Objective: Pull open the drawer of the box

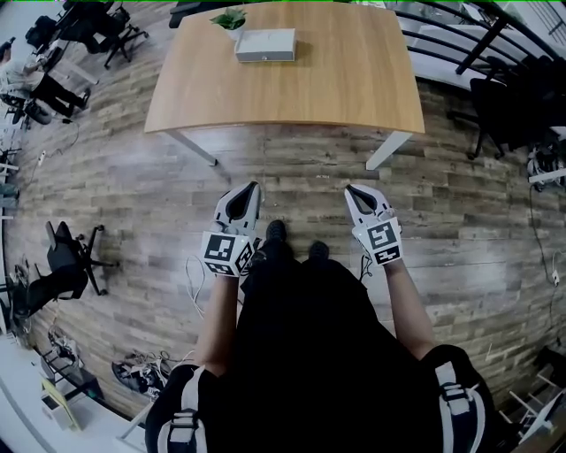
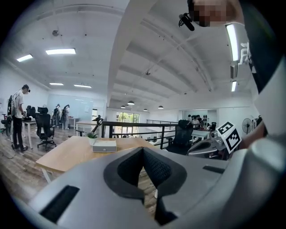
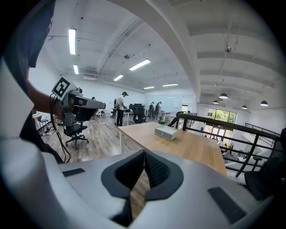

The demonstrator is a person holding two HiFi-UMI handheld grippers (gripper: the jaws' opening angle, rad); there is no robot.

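A small grey box [image 1: 265,44] with a drawer front lies near the far edge of a wooden table [image 1: 354,88], beside a little potted plant [image 1: 231,19]. Both grippers hang well short of the table, over the floor in front of the person. My left gripper [image 1: 253,187] and my right gripper [image 1: 351,188] point toward the table, jaws together and empty. The left gripper view shows the box [image 2: 104,146] far off past the closed tips [image 2: 143,150]. In the right gripper view the box [image 3: 166,131] also stands distant beyond the closed tips [image 3: 144,152].
Wood-plank floor [image 1: 292,168] lies between me and the table. A black railing [image 1: 460,35] runs behind the table at right. Office chairs stand at left [image 1: 62,261] and right [image 1: 504,106]. Cables [image 1: 196,274] lie on the floor near my feet. A person [image 2: 18,117] stands at distant desks.
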